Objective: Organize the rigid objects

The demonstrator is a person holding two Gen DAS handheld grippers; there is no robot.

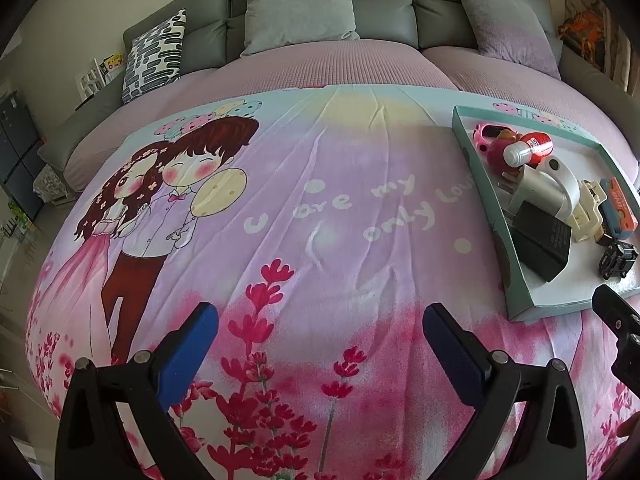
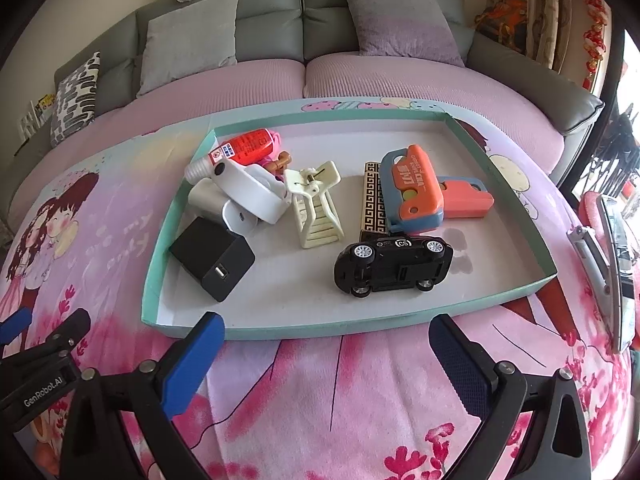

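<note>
Both sets of tongs are spread wide, nothing gripped. The black toy car [image 2: 394,264] is tipped on its side in the tray [image 2: 280,330], at 12 o'clock from the right gripper [image 2: 326,344], long axis crosswise; left gripper [image 1: 320,326] is farther off.

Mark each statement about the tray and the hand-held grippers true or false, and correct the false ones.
1. The black toy car lies on its side in the tray. True.
2. The right hand-held gripper grips the black cube charger. False: it is open and holds nothing.
3. The left hand-held gripper is open over the blanket. True.
4. The cream clip lies outside the tray. False: it is inside.
</note>
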